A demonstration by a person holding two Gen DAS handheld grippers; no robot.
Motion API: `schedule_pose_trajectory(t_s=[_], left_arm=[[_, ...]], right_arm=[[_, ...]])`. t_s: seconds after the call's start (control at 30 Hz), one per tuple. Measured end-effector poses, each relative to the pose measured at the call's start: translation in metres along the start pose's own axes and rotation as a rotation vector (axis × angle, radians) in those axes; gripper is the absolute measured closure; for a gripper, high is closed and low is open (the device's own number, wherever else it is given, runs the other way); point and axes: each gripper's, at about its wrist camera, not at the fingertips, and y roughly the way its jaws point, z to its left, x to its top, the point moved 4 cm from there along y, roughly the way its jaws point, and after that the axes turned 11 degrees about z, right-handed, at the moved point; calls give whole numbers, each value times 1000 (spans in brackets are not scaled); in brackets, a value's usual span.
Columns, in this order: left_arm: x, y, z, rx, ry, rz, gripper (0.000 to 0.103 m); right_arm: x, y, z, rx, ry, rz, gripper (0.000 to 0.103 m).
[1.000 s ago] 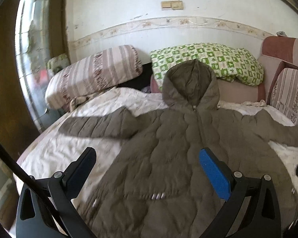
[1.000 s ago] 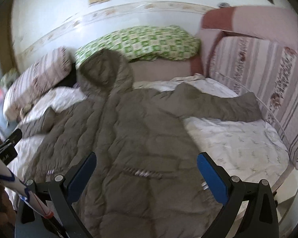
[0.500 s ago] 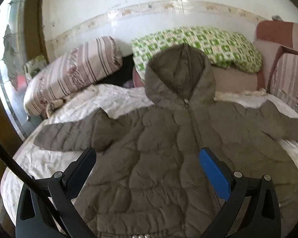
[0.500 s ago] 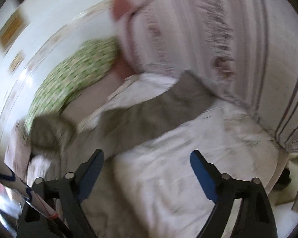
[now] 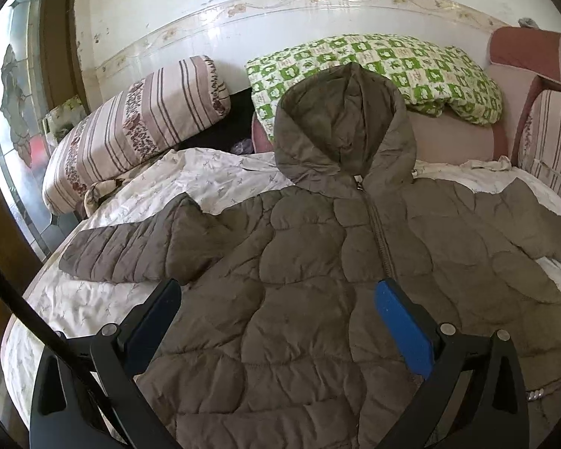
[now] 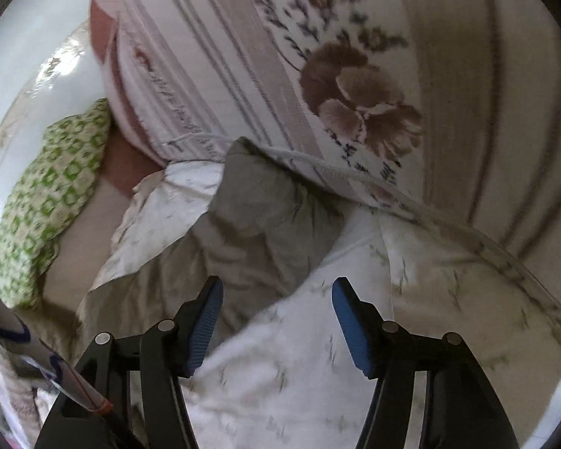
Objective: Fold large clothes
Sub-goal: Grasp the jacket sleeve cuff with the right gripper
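Observation:
A large olive-brown quilted hooded jacket lies face up and spread flat on the bed, hood toward the pillows, sleeves out to both sides. My left gripper is open and empty, hovering over the jacket's chest. In the right wrist view, the end of the jacket's right sleeve lies on the white sheet against the striped cushion. My right gripper is open and empty, just short of the sleeve end and slightly above the sheet.
A white patterned sheet covers the bed. A striped pillow and a green checked pillow lie at the head. A striped floral cushion walls the right side. A window is on the left.
My right gripper has swung right and moved in close to the sleeve end, its jaws somewhat narrower. My left gripper has moved forward over the jacket's chest.

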Motion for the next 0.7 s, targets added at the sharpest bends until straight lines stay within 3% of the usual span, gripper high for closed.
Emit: schedule_pose_trajectory(t_s=[0.2, 0.27, 0.3, 0.37, 0.43, 0.7], left_arm=[[1, 11, -3, 9, 8, 16, 0], [0, 15, -3, 8, 7, 32, 0], [0, 18, -3, 8, 7, 40, 0], [-1, 20, -4, 13, 8, 44, 0], [-1, 20, -5, 20, 13, 43, 0], [-1, 16, -2, 24, 4, 31, 0]], right_arm=[[22, 32, -11, -64, 18, 2, 42], [26, 42, -13, -86, 17, 8, 52], [27, 47, -15, -96, 17, 17, 64], [29, 52, -18, -101, 17, 20, 70], [29, 44, -15, -93, 1, -14, 83], [27, -25, 20, -55, -101, -126, 88]])
